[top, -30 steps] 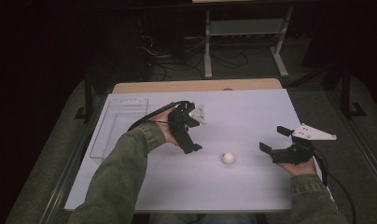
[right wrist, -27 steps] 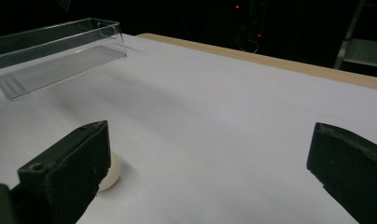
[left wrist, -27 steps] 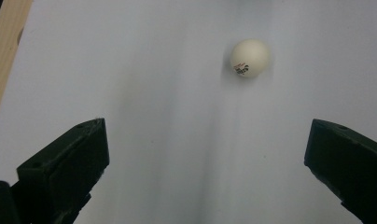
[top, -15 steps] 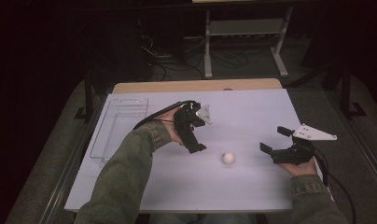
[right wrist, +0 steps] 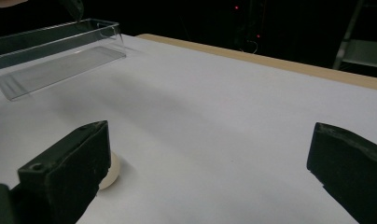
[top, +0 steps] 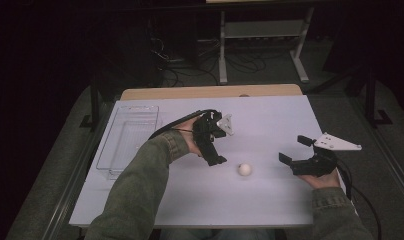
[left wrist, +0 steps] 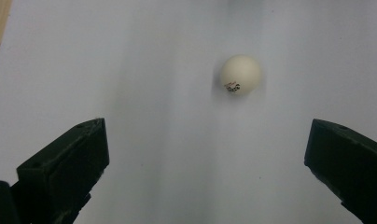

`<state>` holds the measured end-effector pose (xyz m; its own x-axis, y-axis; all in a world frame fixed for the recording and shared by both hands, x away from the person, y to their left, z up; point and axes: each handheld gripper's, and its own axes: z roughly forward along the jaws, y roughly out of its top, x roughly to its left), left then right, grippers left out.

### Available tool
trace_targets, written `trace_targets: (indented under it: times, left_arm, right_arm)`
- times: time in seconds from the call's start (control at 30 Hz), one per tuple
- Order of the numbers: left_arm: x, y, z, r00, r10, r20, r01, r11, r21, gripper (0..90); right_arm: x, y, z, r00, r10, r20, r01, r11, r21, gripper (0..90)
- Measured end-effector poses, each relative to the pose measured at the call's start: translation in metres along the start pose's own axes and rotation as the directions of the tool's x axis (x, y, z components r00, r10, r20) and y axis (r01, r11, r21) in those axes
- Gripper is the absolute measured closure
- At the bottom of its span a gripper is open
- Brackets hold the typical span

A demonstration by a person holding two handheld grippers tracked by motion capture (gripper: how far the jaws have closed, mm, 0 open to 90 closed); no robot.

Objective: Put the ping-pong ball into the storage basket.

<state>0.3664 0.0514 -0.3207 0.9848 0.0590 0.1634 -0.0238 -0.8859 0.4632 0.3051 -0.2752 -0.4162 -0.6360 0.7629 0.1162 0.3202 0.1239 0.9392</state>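
Nearest the person, at about five o'clock on the white table (top: 190,200), the right gripper (top: 296,152) hovers low over the surface with its jaws spread wide apart and nothing between them. In the right gripper view the ball peeks out from behind the left-hand jaw, at about eight o'clock in that view.

The small white ball (top: 245,169) lies on the bare table just right of centre, toward the near edge, at about nine o'clock from the right gripper and near it, touching neither gripper.

The left gripper (top: 216,159) hangs just beyond the ball, at roughly ten o'clock from it, pointing down at the table. Its jaws stand wide apart and hold nothing; in the left gripper view the ball (left wrist: 240,75) sits ahead of the gap, toward one o'clock, with a small printed mark on its side.

Farther off, at about ten o'clock on the table, a clear plastic tray (top: 114,150) lies along the left edge, well apart from the ball.
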Motion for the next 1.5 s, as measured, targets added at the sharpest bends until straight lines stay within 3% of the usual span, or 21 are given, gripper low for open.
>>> trace_targets:
  times: [1.0,1.5]
  left_arm:
    - [-0.007,0.014,0.038,0.9986,0.016,0.050,-0.016,0.9998,0.013,0.0]
    - [-0.008,0.012,0.046,0.9983,0.004,0.058,-0.004,1.0000,0.000,0.0]
  right_arm:
    - [-0.001,-0.001,-0.002,1.0000,0.004,0.002,-0.004,1.000,-0.004,0.0]
    - [-0.001,-0.002,-0.002,1.0000,0.003,0.000,-0.003,1.000,0.002,0.0]
